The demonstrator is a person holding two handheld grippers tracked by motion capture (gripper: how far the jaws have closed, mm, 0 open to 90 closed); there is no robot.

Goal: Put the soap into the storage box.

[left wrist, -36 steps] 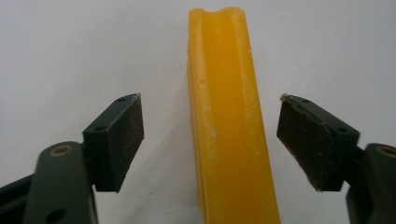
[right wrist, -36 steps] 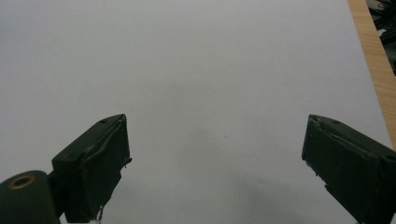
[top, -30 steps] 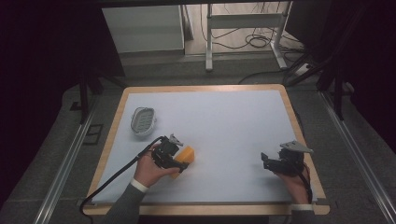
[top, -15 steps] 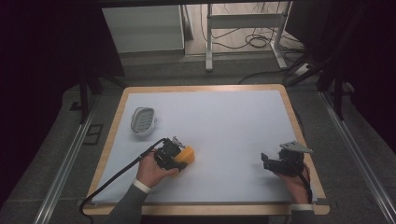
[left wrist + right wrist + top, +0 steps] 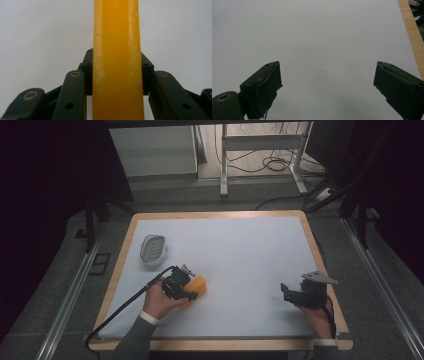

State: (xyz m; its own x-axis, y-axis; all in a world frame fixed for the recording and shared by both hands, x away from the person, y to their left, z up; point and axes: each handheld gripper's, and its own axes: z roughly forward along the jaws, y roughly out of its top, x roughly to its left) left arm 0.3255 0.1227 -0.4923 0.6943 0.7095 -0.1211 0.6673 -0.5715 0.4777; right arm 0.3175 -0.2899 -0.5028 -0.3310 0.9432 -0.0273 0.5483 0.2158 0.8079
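Your left gripper [image 5: 187,289] is clamped tight on something, your right gripper [image 5: 290,293] hangs low, jaws wide apart

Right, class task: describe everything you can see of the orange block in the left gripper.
The orange block looks like a waxy, soap-like bar with pale scuffs along its edges. The left gripper is shut on it, black jaws pressing both flat sides, near the white table's front left. Its underside is hidden, so table contact is unclear.
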